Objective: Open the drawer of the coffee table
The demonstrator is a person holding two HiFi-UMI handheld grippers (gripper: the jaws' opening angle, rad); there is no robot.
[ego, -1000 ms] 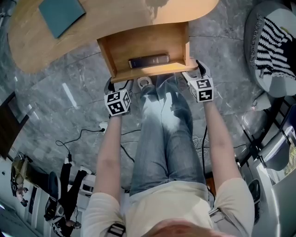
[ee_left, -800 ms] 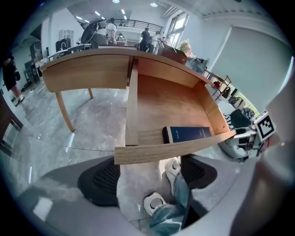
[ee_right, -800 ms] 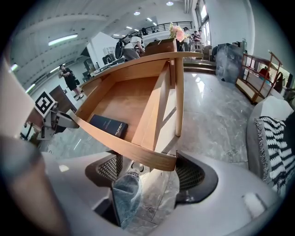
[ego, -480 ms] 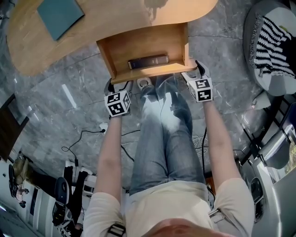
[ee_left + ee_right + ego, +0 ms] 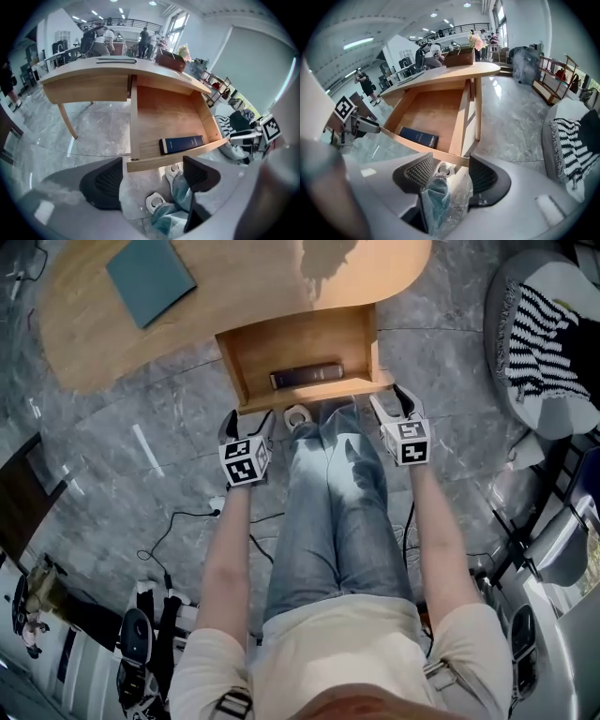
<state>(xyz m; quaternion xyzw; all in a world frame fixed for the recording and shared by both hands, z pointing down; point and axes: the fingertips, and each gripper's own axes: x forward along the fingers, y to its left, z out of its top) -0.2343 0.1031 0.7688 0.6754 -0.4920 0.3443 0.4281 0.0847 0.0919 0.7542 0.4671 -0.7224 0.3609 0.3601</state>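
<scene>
You are holding the left gripper (image 5: 248,424) wide open and the right gripper (image 5: 396,405) just narrowing, both empty, below the drawer (image 5: 302,339), already pulled out at upper centre, so nothing seems left.

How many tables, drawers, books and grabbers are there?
Tables: 1, the coffee table
Drawers: 1, the drawer, open
Books: 2, teal book on the tabletop, dark blue book in the drawer
Grippers: 2, left gripper and right gripper, whose jaws have just been closing on nothing
Total: 6
</scene>
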